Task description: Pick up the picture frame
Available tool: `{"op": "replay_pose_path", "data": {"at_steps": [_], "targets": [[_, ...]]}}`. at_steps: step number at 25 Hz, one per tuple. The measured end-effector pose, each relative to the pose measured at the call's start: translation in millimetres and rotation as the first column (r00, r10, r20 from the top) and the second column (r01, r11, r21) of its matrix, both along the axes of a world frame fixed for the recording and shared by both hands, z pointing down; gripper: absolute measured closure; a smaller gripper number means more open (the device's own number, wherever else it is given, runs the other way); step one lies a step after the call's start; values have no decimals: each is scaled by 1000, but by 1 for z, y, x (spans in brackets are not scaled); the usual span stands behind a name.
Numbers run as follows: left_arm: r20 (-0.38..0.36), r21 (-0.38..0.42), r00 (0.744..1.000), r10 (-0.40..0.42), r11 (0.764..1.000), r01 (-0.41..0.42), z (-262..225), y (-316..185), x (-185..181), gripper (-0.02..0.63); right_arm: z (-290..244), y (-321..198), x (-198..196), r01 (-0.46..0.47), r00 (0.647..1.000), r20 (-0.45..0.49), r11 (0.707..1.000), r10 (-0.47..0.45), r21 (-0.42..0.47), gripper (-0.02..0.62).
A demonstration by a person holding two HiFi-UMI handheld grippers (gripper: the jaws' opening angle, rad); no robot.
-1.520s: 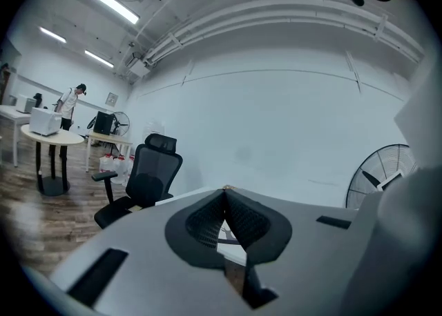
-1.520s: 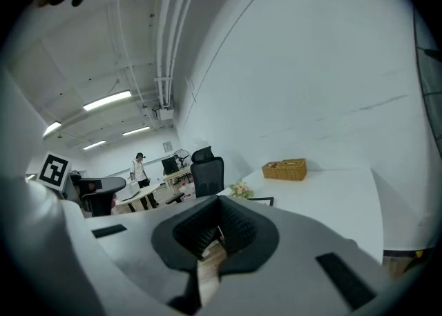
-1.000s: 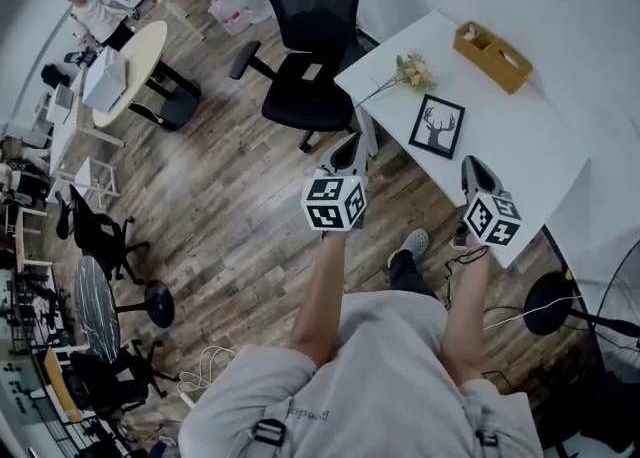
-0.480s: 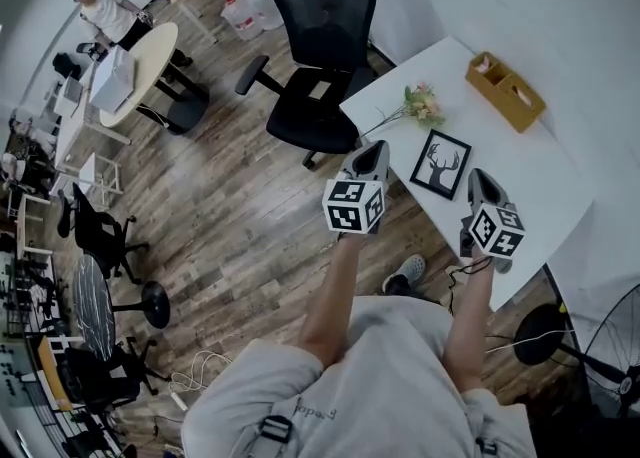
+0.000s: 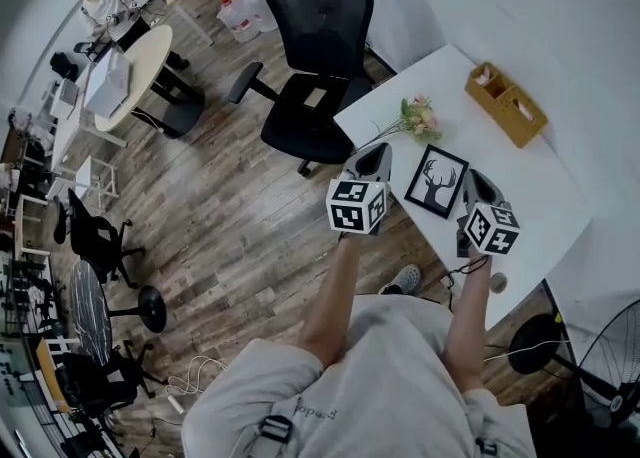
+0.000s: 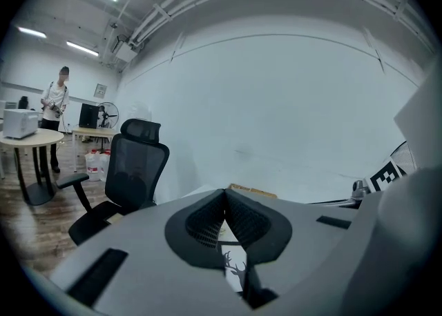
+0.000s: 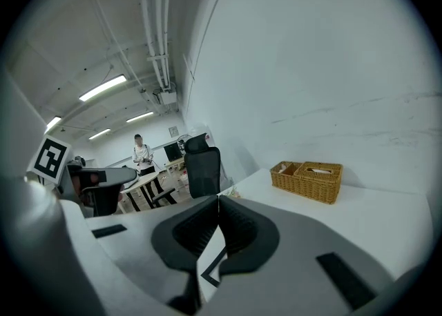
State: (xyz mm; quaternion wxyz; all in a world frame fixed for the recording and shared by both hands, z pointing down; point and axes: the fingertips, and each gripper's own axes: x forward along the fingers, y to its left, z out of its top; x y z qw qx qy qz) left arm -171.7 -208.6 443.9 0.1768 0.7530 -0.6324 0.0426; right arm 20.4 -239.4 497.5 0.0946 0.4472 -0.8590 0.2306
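A white surface (image 5: 540, 186) carries four things, all apart. A black picture frame (image 5: 437, 181) with a deer print lies flat near its edge. Taken from the frame, a spray of flowers (image 5: 418, 118) lies at about twelve o'clock and a wicker basket (image 5: 506, 104) at about one o'clock. A small round thing (image 5: 497, 284), too small to tell, sits at five o'clock.

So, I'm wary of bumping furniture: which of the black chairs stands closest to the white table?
The high-backed mesh chair, right beside a corner of the white table; the other black chairs stand far off at the left.
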Motion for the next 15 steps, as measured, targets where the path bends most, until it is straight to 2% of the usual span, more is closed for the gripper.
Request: {"op": "replay_pose_path", "data": {"at_steps": [7,15], "targets": [[1,-17,1000,8,1000,-8,14,-26,2,581,16,-25,-7,19,1000,-5,1000,-19,-17,572],[4,-68,1000,6,998,-6,37,-24,-4,581,36,-26,-11,19,1000,-8,998,-19,-54,572]]}}
